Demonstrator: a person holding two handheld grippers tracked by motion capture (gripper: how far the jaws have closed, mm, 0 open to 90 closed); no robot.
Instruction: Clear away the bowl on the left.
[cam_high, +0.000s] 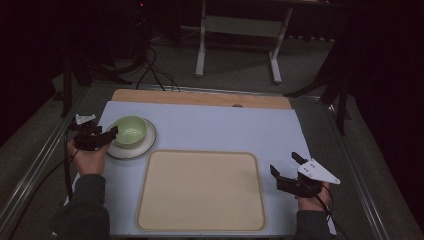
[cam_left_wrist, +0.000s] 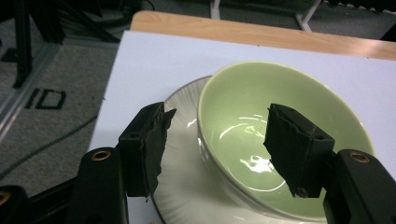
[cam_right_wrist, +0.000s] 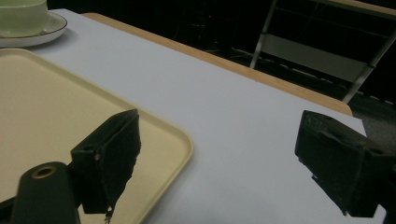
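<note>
High view shows us where everything sits: our left gripper (cam_high: 100, 136) is at the near left side of the round pale green bowl (cam_high: 129, 131), and that bowl stands on a round white plate with a thin dark rim (cam_high: 145, 146), at the left of the light blue table mat (cam_high: 225, 125). Left gripper view looks along the two black jaws, and we see them spread wide, one jaw outside the bowl over the plate and the other jaw over the inside of the bowl, so the bowl's wall is between them. We cannot tell if a jaw touches the bowl yet. We think a few things could go wrong from here. The bowl looks smooth and shiny, so it could slip out if we squeeze on just a little bit of the rim. If we lift with the bowl tipped, it could fall back on the plate and crack. The outside jaw is close to the plate, so it could bump the plate and push it along the mat. Our right gripper (cam_high: 295, 174) waits well apart from the bowl, just beside the right edge of the big cream plastic tray (cam_high: 200, 192), with its jaws wide open and holding nothing.
</note>
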